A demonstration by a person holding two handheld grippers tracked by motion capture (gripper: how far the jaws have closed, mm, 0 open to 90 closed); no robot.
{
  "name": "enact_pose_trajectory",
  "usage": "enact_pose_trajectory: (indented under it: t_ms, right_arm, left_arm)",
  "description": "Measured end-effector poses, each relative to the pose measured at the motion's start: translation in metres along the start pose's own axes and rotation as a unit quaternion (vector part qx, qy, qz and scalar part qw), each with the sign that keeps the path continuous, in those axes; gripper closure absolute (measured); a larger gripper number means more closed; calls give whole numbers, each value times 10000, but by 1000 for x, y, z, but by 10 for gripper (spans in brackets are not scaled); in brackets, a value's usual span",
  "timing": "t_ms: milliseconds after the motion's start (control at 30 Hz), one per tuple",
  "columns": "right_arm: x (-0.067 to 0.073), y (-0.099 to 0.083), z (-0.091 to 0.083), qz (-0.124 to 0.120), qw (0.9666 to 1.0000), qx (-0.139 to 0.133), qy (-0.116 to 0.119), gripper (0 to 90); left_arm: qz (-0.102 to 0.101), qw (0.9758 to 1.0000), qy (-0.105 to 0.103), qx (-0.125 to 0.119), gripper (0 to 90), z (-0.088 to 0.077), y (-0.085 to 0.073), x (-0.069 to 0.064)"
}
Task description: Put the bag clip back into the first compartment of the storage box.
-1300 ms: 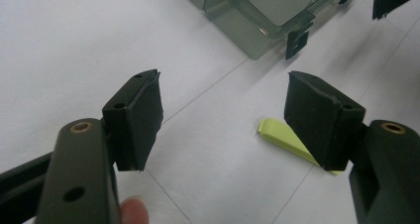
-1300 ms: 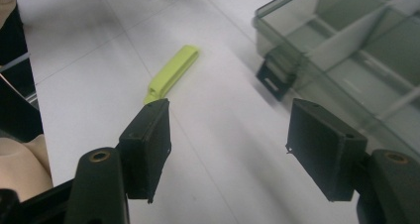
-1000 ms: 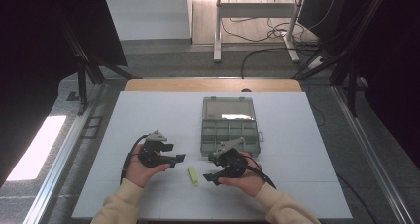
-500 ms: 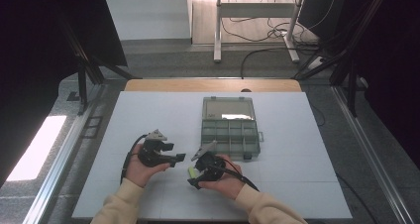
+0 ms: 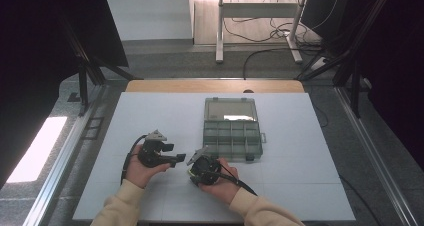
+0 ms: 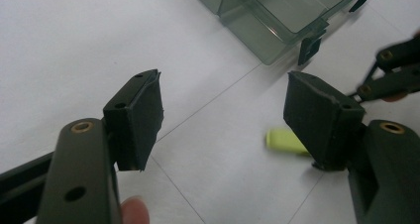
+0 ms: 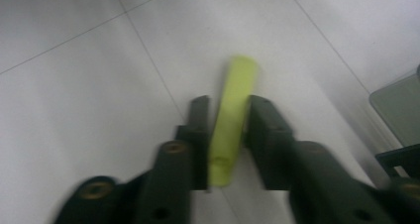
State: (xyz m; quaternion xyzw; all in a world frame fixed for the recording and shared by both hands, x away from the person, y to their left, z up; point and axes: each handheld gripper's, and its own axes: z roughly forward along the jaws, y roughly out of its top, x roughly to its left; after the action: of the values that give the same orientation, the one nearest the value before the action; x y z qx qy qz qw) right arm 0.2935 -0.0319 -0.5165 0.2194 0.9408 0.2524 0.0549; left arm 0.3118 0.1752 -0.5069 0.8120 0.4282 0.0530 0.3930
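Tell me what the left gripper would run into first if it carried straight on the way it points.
Probably the white table itself: the left gripper, jaws open, aims down at bare surface. The yellow-green piece lies just off line by its right-hand jaw; the clear compartment box is farther on. Depth is uncertain.

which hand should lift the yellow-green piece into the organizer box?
Right. The right gripper has just been closing, jaws astride the yellow-green piece. The left gripper is open beside it, holding nothing.

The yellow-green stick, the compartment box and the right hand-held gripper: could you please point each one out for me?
yellow-green stick (image 7: 236,105): right gripper view, its upper half.
compartment box (image 5: 232,138): high view, its divided tray.
right hand-held gripper (image 7: 227,116): right gripper view, midway between its jaw tips.
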Motion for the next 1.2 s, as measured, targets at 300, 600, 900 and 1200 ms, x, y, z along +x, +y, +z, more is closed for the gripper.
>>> enact_pose_trajectory:
  t_ms: [300, 600, 900, 1200]
  right_arm:
    - [-6, -1, -8, 99, 9997, -111, 181, 785]
    - [-31, -5, -37, 503, 9970, -503, 296, 785]
    - [-51, -6, -61, 771, 9932, -815, 300, 785]
    - [-63, -3, -60, 971, 9910, -875, 292, 785]
  left_arm:
    - [6, 10000, 0, -10, 319, 0, 0, 0]
    - [-28, 10000, 12, -30, 320, 0, 0, -1]
    - [-25, 10000, 14, 0, 320, 3, 0, -2]
    - [-7, 10000, 16, 23, 320, 4, 0, -3]
